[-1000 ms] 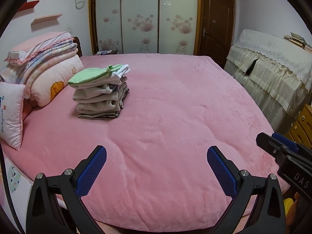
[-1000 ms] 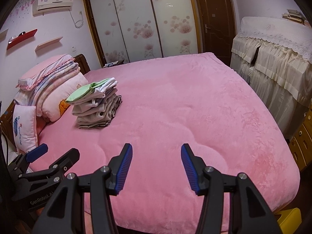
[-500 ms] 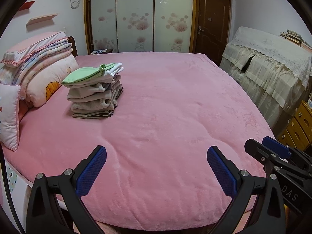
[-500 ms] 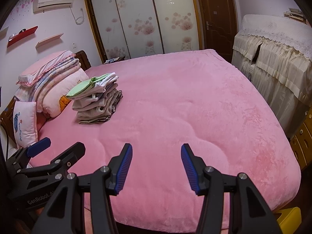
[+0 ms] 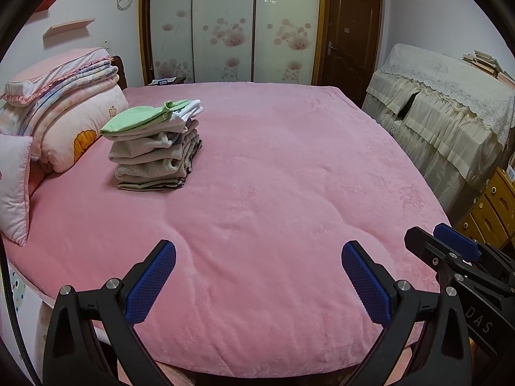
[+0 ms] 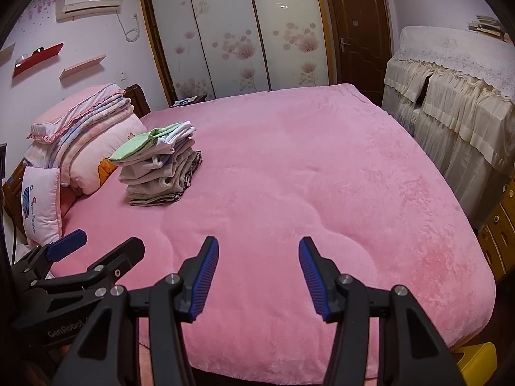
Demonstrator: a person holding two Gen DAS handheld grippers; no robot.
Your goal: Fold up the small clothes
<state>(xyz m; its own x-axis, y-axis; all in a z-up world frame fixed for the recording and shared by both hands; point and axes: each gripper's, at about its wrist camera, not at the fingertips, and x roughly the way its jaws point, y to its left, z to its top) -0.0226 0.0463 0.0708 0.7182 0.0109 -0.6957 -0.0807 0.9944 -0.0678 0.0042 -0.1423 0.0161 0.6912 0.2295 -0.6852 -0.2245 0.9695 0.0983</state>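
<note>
A stack of folded small clothes [image 5: 154, 148], green piece on top, sits on the pink bed [image 5: 273, 193] at the far left, near the pillows; it also shows in the right wrist view [image 6: 159, 169]. My left gripper [image 5: 259, 276] is open and empty above the bed's near edge. My right gripper [image 6: 259, 273] is open and empty above the near edge too. The right gripper shows at the right of the left wrist view [image 5: 450, 257], and the left gripper at the lower left of the right wrist view [image 6: 77, 257].
Pillows and folded quilts [image 5: 61, 112] are piled at the bed's left. A lace-covered piece of furniture [image 5: 450, 112] and wooden drawers [image 5: 495, 206] stand to the right. A wardrobe [image 5: 231, 29] and door [image 5: 351, 38] are behind.
Both grippers have shifted slightly, so the view has drifted a little. Both stay open and empty, and the stack has not moved.
</note>
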